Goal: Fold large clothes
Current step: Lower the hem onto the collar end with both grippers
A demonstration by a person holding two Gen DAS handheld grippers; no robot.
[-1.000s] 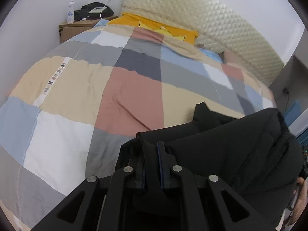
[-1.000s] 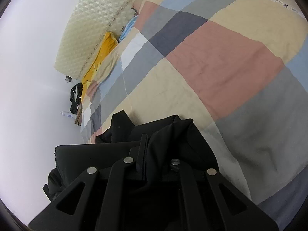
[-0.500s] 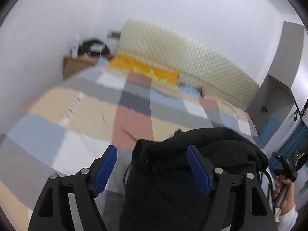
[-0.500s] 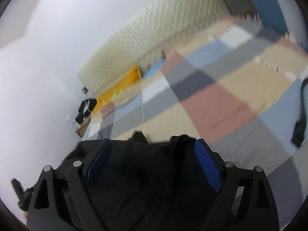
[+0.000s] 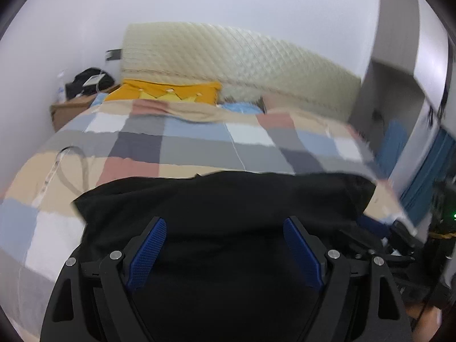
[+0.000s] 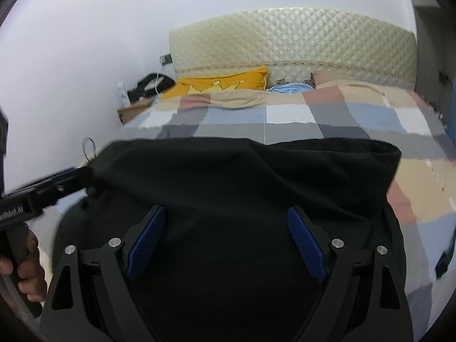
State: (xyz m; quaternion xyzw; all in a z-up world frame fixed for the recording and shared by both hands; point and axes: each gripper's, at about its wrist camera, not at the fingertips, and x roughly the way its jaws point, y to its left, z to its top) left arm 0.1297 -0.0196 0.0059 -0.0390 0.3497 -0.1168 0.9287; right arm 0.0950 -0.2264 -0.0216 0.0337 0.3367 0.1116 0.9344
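A large black garment [image 5: 222, 199] lies on the near part of the bed, spread wide; it also shows in the right wrist view [image 6: 245, 182]. My left gripper [image 5: 223, 228] is open, its blue pads [image 5: 148, 245] wide apart above the black cloth, holding nothing. My right gripper [image 6: 226, 216] is open too, blue pads [image 6: 306, 242] wide apart over the garment. The left gripper's body [image 6: 42, 191] shows at the garment's left edge in the right wrist view.
The bed has a patchwork quilt [image 5: 199, 139] of beige, grey, blue and pink squares. A yellow pillow [image 6: 222, 85] and cream padded headboard [image 6: 299, 40] are at the far end. A wooden nightstand [image 5: 71, 111] with a bottle and dark items stands far left.
Both grippers opened and let go of the black garment, then pulled back and levelled. The garment now lies spread flatter on the bed.
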